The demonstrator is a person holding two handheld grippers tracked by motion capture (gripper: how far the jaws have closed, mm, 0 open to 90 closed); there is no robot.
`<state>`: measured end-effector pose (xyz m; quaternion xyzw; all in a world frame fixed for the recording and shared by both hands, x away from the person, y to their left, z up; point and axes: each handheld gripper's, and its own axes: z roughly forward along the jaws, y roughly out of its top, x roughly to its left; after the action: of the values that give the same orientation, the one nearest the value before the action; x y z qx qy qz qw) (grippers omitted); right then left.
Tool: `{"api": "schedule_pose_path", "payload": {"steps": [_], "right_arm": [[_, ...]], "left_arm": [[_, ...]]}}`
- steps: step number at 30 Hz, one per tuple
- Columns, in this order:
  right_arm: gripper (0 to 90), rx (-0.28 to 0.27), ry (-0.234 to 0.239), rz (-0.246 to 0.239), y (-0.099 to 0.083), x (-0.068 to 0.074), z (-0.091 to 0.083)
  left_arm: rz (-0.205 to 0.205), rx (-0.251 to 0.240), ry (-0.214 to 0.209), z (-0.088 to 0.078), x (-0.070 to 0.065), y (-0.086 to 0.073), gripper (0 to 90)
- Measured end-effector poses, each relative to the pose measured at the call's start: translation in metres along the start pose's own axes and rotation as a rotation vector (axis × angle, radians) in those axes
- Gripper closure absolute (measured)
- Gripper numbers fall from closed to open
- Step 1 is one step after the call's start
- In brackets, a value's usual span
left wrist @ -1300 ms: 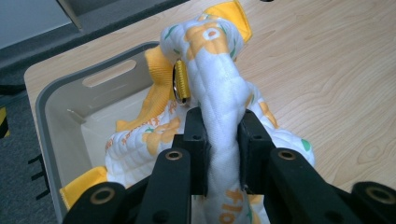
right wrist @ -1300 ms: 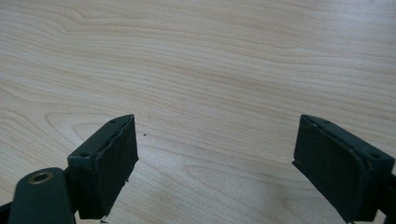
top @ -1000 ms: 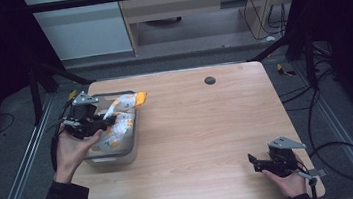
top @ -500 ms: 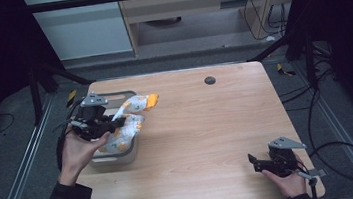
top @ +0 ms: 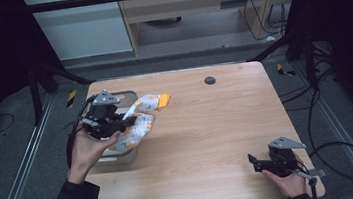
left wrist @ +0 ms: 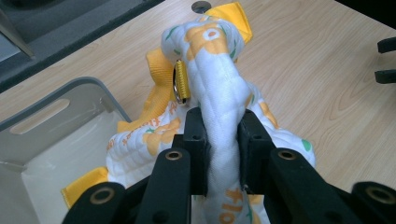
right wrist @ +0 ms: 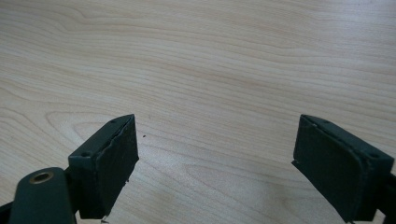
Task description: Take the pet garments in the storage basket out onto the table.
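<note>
High view: wooden rectangular tabletop [top: 207, 126], pale grain, round dark grommet hole [top: 209, 80] toward 12 o'clock. At 9 o'clock, near the table's left edge, left gripper [top: 120, 127], black, two-jawed, grey three-cornered plate on top, carried in the person's left hand [top: 87, 147]. Clamped tight between its jaws: white quilted cloth with orange and green print and yellow-orange trim [top: 139, 121], bunched, lifted over the rim of a light grey rectangular plastic bin [top: 120, 156]. One end of the cloth reaching out toward 1 o'clock from the gripper, orange corner over bare wood; the other end hanging toward 5 o'clock, over the bin's right edge. At 5 o'clock on the table, well apart from cloth and bin, right gripper [top: 253, 163], black, held low over the wood in the right hand [top: 287, 182], pointing toward 9 o'clock.

Left gripper view: jaws squeezed on a thick fold of the cloth [left wrist: 219, 112], pads pressing it from both sides, fold rising toward 12 o'clock. Small round yellow ring [left wrist: 181, 84] on the trim at 11 o'clock of the fold. Bin [left wrist: 51, 121] at 8 o'clock, slotted handle in its wall, more cloth draped inside and over its corner.

Right gripper view: jaws spread wide, nothing between them, bare wood grain beneath.
</note>
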<state>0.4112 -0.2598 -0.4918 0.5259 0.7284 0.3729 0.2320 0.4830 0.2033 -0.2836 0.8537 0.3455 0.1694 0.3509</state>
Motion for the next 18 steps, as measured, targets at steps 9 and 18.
{"api": "schedule_pose_path", "payload": {"steps": [9, 18], "right_arm": [[13.7, -0.002, 0.0, 0.002, 0.0, 0.0, 0.0], [13.8, -0.001, 0.004, 0.008, 0.0, 0.0, -0.001]], "left_arm": [[0.03, 0.014, -0.023, 0.009, -0.012, 0.007, 76.1], [0.058, 0.03, -0.054, 0.023, -0.025, 0.011, 76.2]]}}
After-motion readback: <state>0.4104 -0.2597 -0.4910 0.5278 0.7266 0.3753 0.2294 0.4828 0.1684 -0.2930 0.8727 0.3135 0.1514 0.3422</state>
